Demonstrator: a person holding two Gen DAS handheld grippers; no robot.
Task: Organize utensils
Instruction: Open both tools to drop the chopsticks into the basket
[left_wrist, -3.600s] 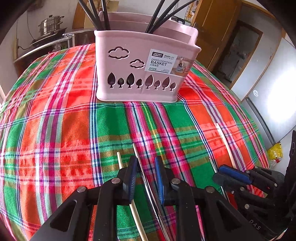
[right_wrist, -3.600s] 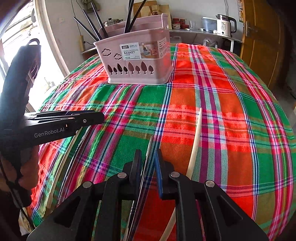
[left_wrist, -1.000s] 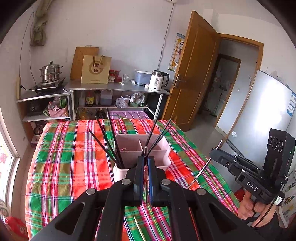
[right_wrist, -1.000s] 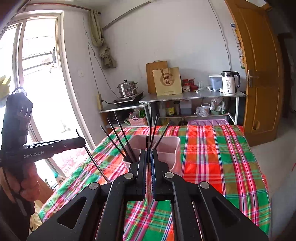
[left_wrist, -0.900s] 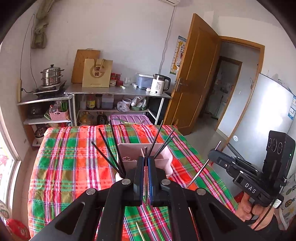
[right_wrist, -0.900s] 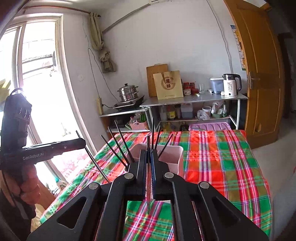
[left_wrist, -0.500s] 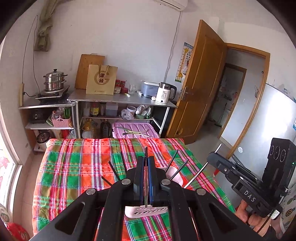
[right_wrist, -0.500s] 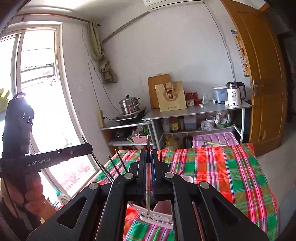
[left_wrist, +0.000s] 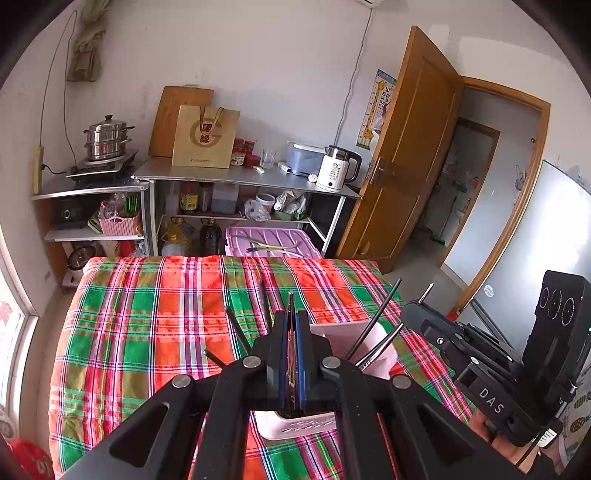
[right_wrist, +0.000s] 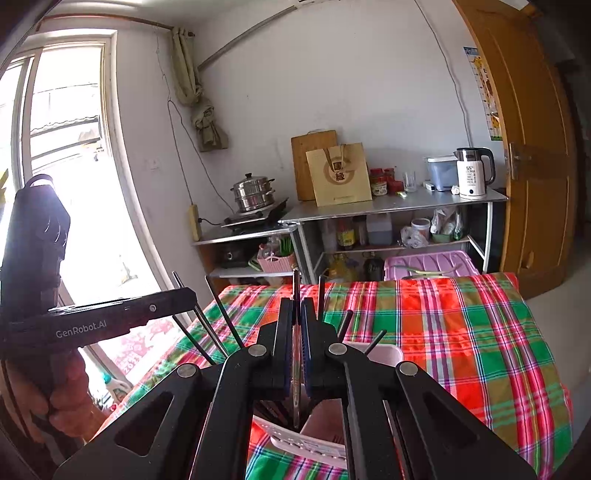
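Left gripper (left_wrist: 291, 325): black, two blue-padded fingers (left_wrist: 282, 354) closed on a thin silver metal chopstick (left_wrist: 290, 306), held upright with its tip rising just above the fingers.

Right gripper (right_wrist: 296, 314): same build, fingers (right_wrist: 306, 332) closed on a second thin silver metal chopstick (right_wrist: 295, 284), likewise upright; its lower end shows between the fingers, above the basket opening.

Pale pink plastic chopstick basket (left_wrist: 373, 347): stands on the counter directly below and beyond both grippers, largely hidden behind them. Its perforated rim (right_wrist: 306, 443) shows at the bottom of the right wrist view.

Dark chopsticks (left_wrist: 373, 321): several, standing slanted in the basket and fanning outward; which compartment each occupies cannot be told.

Red, green and white plaid cloth (left_wrist: 147, 314): covers the counter.

Background: steel shelving unit (left_wrist: 240, 177) against the white wall, bearing a white electric kettle (left_wrist: 338, 168), a stacked steel steamer pot (left_wrist: 107, 136) and a tan paper bag (left_wrist: 205, 136); brown wooden door (left_wrist: 410, 147) ajar at right.
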